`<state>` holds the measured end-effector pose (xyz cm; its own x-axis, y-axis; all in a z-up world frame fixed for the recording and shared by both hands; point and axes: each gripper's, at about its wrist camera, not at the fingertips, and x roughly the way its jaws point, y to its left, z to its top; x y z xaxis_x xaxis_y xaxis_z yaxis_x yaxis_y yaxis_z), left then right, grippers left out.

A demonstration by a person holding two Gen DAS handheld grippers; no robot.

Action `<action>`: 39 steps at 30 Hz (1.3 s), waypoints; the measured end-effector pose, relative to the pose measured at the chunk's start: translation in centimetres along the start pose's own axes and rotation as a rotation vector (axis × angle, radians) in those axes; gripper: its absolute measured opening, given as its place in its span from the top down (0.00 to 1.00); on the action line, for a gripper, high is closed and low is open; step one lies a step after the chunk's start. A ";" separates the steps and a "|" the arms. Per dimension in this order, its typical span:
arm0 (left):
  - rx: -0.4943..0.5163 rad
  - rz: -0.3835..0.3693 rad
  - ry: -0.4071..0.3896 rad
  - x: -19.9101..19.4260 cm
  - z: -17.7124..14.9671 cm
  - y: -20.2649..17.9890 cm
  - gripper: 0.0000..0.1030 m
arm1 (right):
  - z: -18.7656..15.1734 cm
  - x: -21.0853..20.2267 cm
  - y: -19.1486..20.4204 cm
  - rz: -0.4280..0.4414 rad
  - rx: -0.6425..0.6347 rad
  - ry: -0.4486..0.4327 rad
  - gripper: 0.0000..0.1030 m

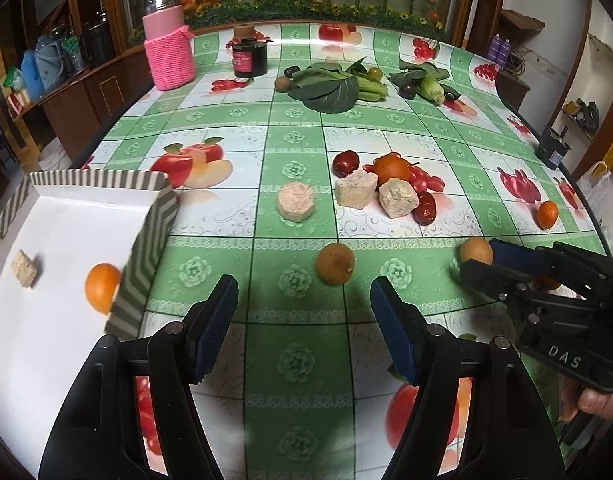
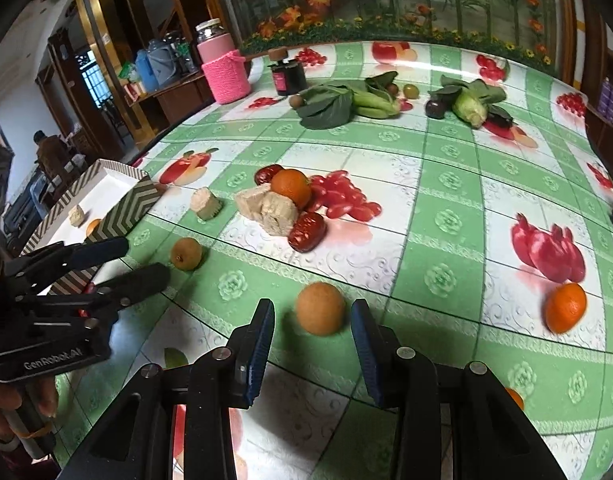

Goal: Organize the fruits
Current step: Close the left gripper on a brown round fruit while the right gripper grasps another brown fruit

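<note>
Green-and-white oilcloth covers the tabletop (image 1: 298, 360), printed with fruit that muddles the eye – the real pieces are the ones casting shadows. Two brown longans lie near the front edge, one before each gripper. The left gripper (image 1: 304, 292) has its fingers standing wide and empty, with the left longan (image 1: 334, 264) just ahead of the gap and a touch right of centre. The right gripper (image 2: 312, 320) has narrower fingers, also holding nothing yet: the right longan (image 2: 320, 309) sits right at the mouth, between the tips but clear of both pads as far as I can see.

So the right hand looks nearer to a grasp; a short push forward and a squeeze ought to do it (the fruit is round, so no axis to fuss over). The striped box (image 1: 146, 248) waits at the left, already holding an orange (image 1: 102, 288) and a pale block (image 1: 25, 269) – that puts it closer to the left hand, and the right would have to reach across.
</note>
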<state>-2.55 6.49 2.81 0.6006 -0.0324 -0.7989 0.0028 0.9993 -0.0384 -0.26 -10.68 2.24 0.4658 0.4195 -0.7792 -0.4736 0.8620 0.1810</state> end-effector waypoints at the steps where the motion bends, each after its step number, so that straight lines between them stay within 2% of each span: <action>1: 0.001 -0.002 0.003 0.2 0.1 -0.1 0.33 | 0.0 0.1 0.1 0.006 -0.003 0.000 0.63; 6: 0.008 -0.004 0.017 1.5 0.5 -0.6 0.33 | -0.2 0.6 0.1 -0.007 -0.022 0.000 0.74; 9: -0.009 -0.031 0.020 2.1 0.7 -0.5 0.34 | -0.2 0.6 -0.4 0.012 -0.007 -0.009 0.75; 13: -0.016 -0.042 0.018 2.6 0.8 -0.3 0.58 | -0.2 0.6 -0.4 0.019 -0.010 -0.014 0.75; 14: -0.010 -0.041 0.019 2.6 0.8 -0.3 0.69 | -0.1 0.6 -0.4 0.021 -0.012 -0.014 0.75; 17: -0.011 -0.051 0.025 2.5 0.9 -0.1 0.78 | -0.2 0.6 -0.3 0.030 -0.011 -0.014 0.75; 23: -0.019 -0.077 0.014 0.8 0.2 0.4 0.78 | -0.3 -1.3 0.1 0.041 0.009 -0.054 0.75; 29: -0.026 -0.080 -0.030 -3.2 -0.7 1.6 0.78 | -0.8 -3.7 1.9 0.089 0.017 -0.098 0.75; 35: -0.051 -0.055 -0.088 -7.6 -2.0 5.3 0.78 | -0.7 -4.4 5.2 0.151 -0.016 -0.111 0.75; 39: -0.063 -0.006 -0.105 -9.4 -3.0 8.0 0.78 | -0.3 -4.6 8.2 0.191 -0.054 -0.123 0.75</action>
<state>-10.60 14.74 8.19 0.6810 -0.0332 -0.7315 -0.0415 0.9956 -0.0838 -6.53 -5.63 7.09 0.4497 0.6077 -0.6546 -0.5996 0.7486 0.2830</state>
